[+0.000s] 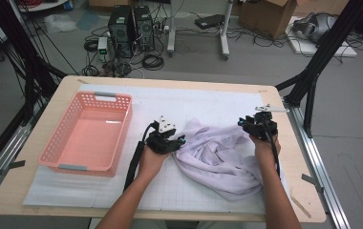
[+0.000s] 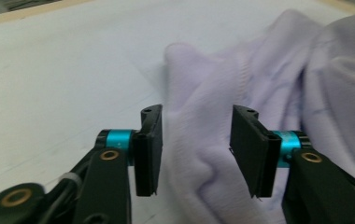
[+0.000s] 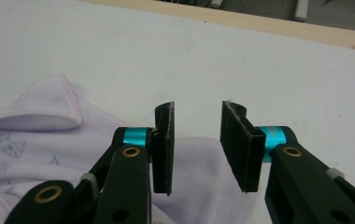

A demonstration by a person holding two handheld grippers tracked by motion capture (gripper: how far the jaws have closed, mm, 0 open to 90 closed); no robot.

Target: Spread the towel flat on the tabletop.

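Note:
A crumpled pale lilac cloth [image 1: 220, 155] lies on the white mat at the right half of the table. My left gripper [image 1: 182, 141] is at the cloth's left edge, open, with a fold of the cloth [image 2: 196, 154] lying between its jaws. My right gripper [image 1: 244, 123] is at the cloth's far right corner, open, its jaws standing over the cloth's hemmed edge [image 3: 199, 158] without closing on it. Faint printed figures show on the cloth [image 3: 7, 142] in the right gripper view.
A pink plastic basket [image 1: 124, 125] stands empty on the left of the table. The white gridded mat [image 1: 198, 102] covers most of the wooden tabletop [image 1: 50, 109]. Beyond the table are computer towers, cables and boxes on the floor.

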